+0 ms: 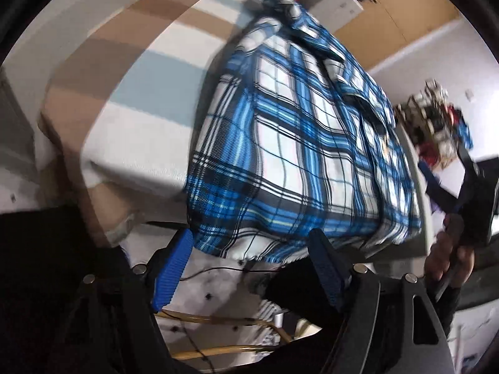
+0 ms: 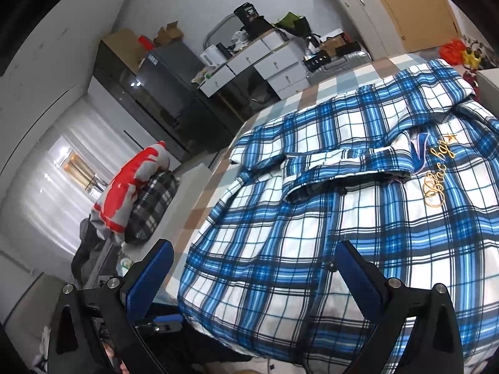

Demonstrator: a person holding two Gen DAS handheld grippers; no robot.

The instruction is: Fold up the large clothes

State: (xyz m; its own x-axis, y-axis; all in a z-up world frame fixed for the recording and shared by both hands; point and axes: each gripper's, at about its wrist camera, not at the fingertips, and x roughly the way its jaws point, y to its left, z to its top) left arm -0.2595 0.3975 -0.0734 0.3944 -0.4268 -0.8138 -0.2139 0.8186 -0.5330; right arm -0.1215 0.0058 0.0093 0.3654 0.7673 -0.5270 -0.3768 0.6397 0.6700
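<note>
on the checked bed [image 2: 218, 184] lies the shirt [image 2: 343, 218], spread flat w/ hem hanging over the near edge. left gripper [image 1: 249, 249] at the hem, jaws wide, nothing held. right gripper [image 2: 252, 265] over shirt's lower front, jaws wide, empty. clothes pile [image 2: 134, 196] beside bed.

Checked bed surface [image 2: 199, 218] left of plaid shirt [image 2: 312, 233] lies bare, passable; clothes pile [image 2: 137, 193] just beyond bed's left edge blocks there.

Checked beige-blue-white bed cover [image 2: 199, 215]; red-and-white cloth bundle [image 2: 131, 184] on dark plaid cushion [image 2: 152, 208]; white drawer unit [image 2: 249, 65]; dark grey fridge [image 2: 165, 71].
</note>
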